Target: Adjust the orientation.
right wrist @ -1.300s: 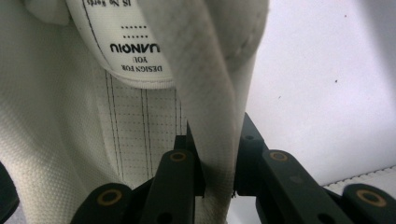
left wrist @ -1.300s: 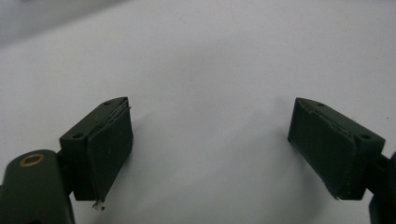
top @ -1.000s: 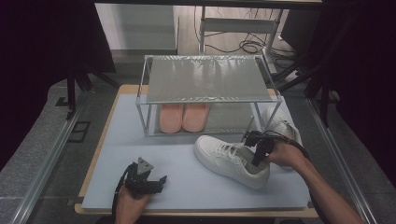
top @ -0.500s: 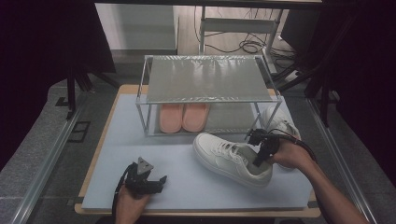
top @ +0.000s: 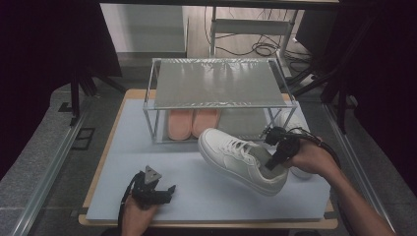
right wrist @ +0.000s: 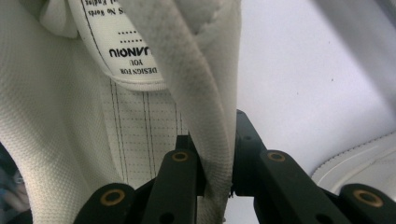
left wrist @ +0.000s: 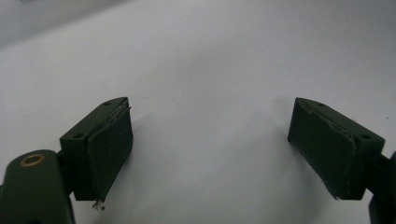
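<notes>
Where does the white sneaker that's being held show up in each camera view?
High view: the white sneaker sits right of centre in front of the rack, heel collar pinched by the right hand-held gripper.
Left gripper view: the pale blue mat between open jaws, no sneaker.
Right gripper view: the sneaker's collar runs up the middle, clamped between the jaws.
Shared landmark: the pale blue mat.

Rack [top: 216, 82]: I see a metal-framed shelf at the back of the desk, its flat top panel catching the light.
Slippers [top: 193, 123]: a pink-orange pair, side by side under the rack, soles up (as far as I can tell).
Mat [top: 128, 147]: pale blue-grey, covering most of the desk [top: 96, 169], whose wooden edge shows around it.
Cables [top: 263, 48]: I see them coiled on the floor beyond the rack.
</notes>
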The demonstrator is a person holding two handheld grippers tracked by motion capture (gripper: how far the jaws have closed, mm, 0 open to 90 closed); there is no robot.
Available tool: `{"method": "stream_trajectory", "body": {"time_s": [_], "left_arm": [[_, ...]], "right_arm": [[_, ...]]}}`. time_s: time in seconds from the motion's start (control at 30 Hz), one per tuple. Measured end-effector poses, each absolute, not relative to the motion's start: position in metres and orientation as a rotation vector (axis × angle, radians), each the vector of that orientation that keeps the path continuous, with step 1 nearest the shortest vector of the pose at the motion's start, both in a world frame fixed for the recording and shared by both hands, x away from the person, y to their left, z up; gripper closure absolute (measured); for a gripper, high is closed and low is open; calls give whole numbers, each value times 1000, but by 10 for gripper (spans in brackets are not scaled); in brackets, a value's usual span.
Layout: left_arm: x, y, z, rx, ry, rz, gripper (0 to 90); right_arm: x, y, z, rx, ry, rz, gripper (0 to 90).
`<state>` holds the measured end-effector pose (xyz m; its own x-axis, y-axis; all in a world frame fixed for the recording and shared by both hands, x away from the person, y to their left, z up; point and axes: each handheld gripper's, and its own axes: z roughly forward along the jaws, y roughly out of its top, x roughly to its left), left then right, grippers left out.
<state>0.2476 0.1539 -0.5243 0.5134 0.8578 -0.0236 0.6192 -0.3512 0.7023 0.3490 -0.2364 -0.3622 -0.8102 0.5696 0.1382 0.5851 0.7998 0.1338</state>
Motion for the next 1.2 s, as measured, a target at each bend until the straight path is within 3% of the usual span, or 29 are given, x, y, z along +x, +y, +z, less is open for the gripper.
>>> {"method": "stream_trajectory", "body": {"time_s": [0.73, 1.2], "left_arm": [[248, 154, -524, 2094, 1199, 465, 142], [247, 154, -524, 2098, 1196, 466, 143]], "right_arm": [[366, -210, -300, -1029, -2826, -458, 819], [399, -194, -286, -1187, -2686, -642, 820]]}}
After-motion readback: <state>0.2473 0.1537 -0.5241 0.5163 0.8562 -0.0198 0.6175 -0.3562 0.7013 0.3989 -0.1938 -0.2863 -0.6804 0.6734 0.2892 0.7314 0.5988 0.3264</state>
